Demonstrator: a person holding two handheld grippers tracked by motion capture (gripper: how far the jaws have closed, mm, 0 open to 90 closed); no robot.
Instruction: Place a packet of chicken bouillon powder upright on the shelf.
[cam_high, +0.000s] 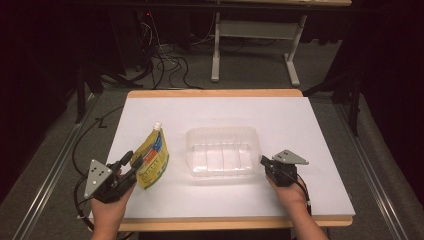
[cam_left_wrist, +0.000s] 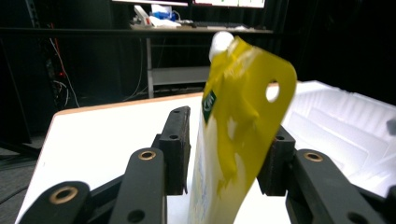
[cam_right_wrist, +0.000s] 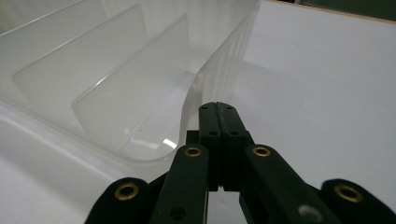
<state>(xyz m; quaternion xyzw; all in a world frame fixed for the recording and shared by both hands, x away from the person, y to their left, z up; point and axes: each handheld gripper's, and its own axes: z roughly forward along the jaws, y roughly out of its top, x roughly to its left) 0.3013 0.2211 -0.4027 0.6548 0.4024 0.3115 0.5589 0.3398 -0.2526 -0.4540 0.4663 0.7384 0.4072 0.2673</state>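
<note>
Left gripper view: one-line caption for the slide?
Yellow spouted pouch standing between the left tool's parted jaws, clear plastic bin beyond on the white table.

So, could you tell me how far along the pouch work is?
Done: the right claw is shut at the clear bin's rim. In hand: the yellow pouch stands between the left claw's parted jaws, a gap on one side. Left: the pouch is not in the bin.

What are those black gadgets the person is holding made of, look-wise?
Each hand grips a black tool: the left gripper and right gripper carry a grey three-cornered plate on top, black linkage arms with brass-ringed pivots, blocky black jaws, and a trailing black cable. No sleeves show.
</note>
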